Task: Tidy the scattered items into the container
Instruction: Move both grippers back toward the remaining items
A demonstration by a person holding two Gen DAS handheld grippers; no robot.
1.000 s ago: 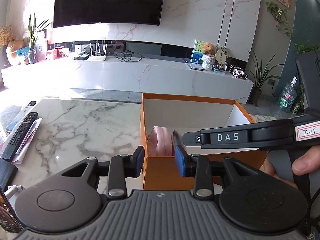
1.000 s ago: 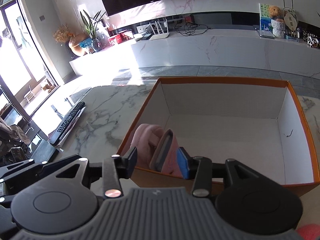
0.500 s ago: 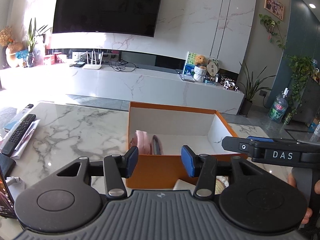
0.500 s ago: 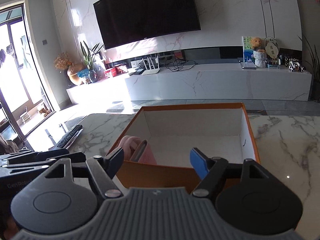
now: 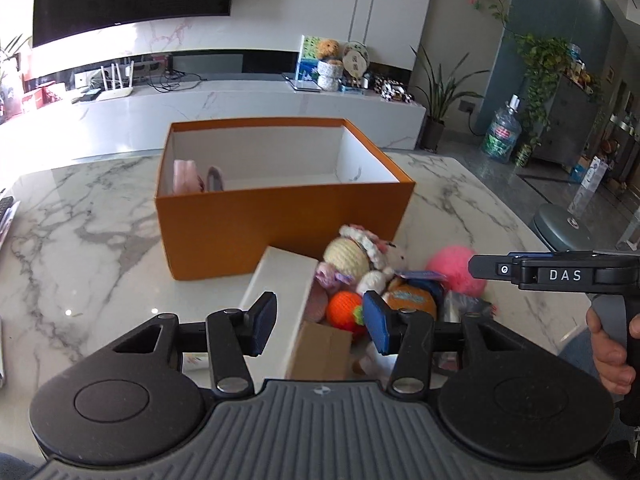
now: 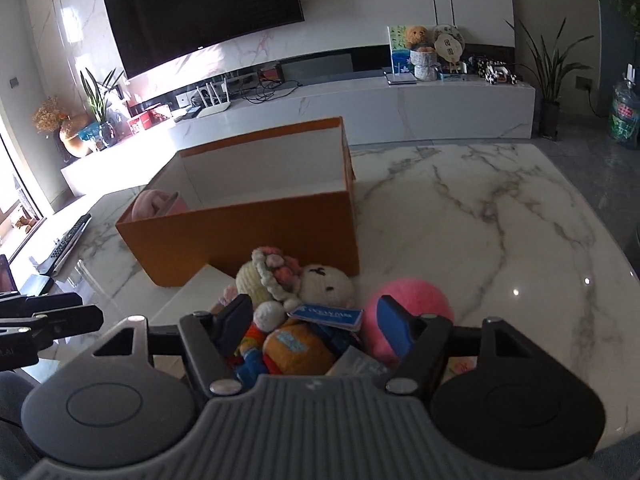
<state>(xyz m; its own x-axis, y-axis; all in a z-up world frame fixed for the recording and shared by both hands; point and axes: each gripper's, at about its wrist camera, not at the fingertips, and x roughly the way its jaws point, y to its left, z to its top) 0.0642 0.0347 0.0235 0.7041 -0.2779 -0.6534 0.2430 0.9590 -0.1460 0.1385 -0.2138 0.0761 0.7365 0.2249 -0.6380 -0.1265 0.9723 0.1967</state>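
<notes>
An orange box stands open on the marble table, with a pink plush item inside at its left end. A heap of toys lies in front of it: a cream crochet doll, a pink pompom, an orange crochet ball, an orange plush and a white box. My left gripper hovers open over the white box and the orange ball. My right gripper hangs over the heap, its jaws closing but pressing on nothing.
A brown cardboard piece lies under the left gripper. A remote control rests near the table's left edge. A hand grips the right gripper's handle at the right. Bare marble spreads right of the box.
Both grippers pulled back from the orange box and opened, leaving the pink plush item inside. They now hover over the toy heap in front of the box.
</notes>
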